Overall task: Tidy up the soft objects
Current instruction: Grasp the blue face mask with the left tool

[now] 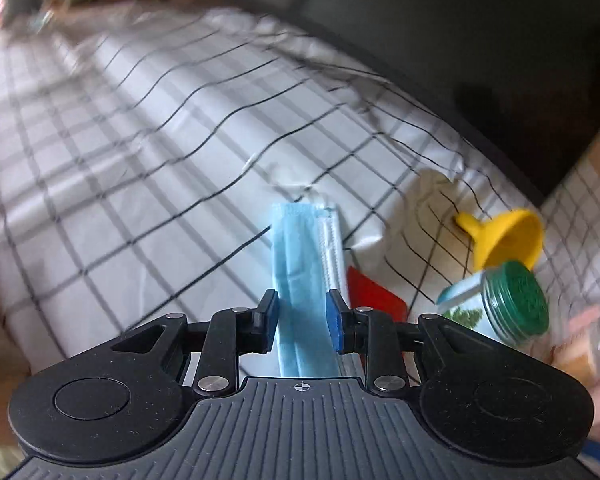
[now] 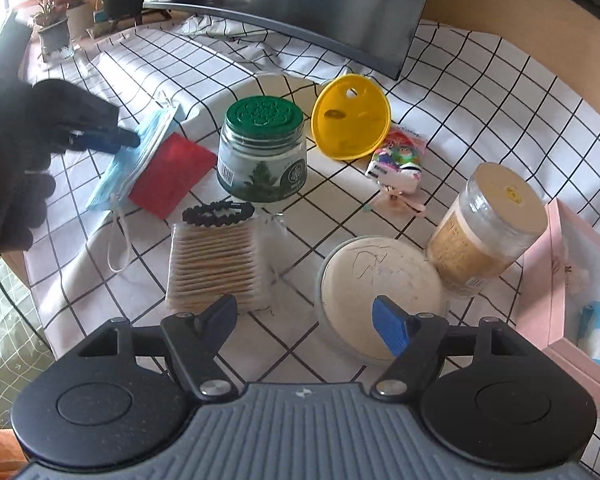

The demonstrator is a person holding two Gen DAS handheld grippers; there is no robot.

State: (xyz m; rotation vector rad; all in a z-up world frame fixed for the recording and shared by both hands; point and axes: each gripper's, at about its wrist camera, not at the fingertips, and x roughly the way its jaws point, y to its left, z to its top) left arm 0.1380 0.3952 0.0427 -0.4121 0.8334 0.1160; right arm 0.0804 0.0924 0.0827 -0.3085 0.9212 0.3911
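Right wrist view: left hand-held gripper (image 2: 130, 140) straddling blue pleated paper face masks (image 2: 140, 148) at left, grip unclear; right hand-held gripper (image 2: 306, 320) open, empty; sorting barely begun.

A green-lidded glass jar (image 2: 262, 152) stands at centre on the checked tablecloth (image 2: 480, 92). At its two o'clock leans a yellow funnel (image 2: 350, 116); at nine o'clock lies a red card (image 2: 172, 176). A tan-lidded plastic jar (image 2: 486, 228) lies tilted at four o'clock, with a pink box (image 2: 556, 280) beyond it.
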